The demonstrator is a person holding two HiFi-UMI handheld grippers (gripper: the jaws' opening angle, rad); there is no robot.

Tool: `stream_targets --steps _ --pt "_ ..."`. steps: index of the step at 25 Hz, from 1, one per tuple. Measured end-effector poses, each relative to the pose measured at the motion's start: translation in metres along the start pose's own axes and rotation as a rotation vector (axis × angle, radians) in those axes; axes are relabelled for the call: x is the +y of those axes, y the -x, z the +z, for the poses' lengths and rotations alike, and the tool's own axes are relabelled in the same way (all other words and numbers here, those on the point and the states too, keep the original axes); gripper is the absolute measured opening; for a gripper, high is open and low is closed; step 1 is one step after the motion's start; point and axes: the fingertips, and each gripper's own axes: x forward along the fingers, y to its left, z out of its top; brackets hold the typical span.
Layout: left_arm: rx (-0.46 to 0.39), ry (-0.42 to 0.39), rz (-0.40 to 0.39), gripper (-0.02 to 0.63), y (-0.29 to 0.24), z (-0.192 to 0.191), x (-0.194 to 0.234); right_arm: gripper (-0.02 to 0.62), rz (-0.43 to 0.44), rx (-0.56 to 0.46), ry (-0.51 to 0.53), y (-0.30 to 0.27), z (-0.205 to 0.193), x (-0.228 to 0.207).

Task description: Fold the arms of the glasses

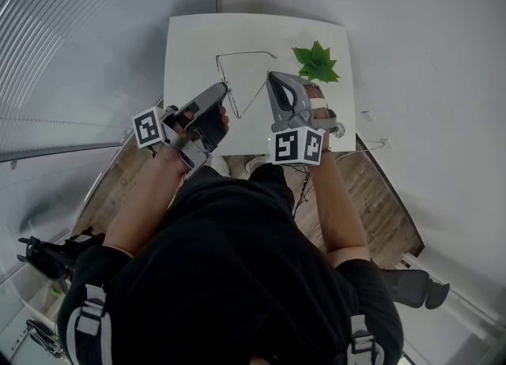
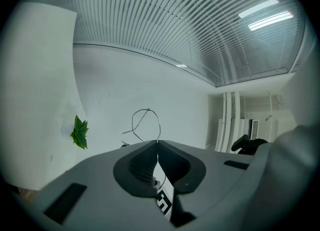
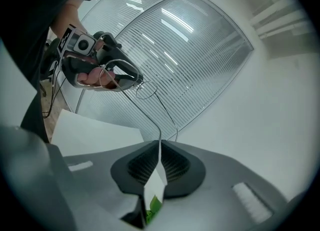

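Observation:
Thin wire-framed glasses (image 1: 241,54) hang in the air over the white table (image 1: 190,39), held between both grippers. My left gripper (image 1: 224,89) is shut on the frame's left end; in the left gripper view a wire lens rim (image 2: 145,109) rises out of the shut jaws (image 2: 157,142). My right gripper (image 1: 271,77) is shut on the tip of one thin arm (image 3: 150,117). In the right gripper view that arm runs from the jaws (image 3: 160,142) up to the left gripper (image 3: 120,75) and a round rim. The other arm juts out at the far side.
A small green leafy plant (image 1: 316,63) stands at the table's right side, just beyond the right gripper; it also shows in the left gripper view (image 2: 79,132). A slatted wall (image 1: 79,39) lies to the left. Wooden floor and cables show under the table's near edge.

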Motion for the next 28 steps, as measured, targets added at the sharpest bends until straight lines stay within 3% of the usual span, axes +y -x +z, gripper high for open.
stream_targets --steps 28 --pt "0.03 0.026 0.015 0.012 -0.001 -0.008 0.005 0.025 0.023 -0.061 0.048 -0.011 0.036 0.008"
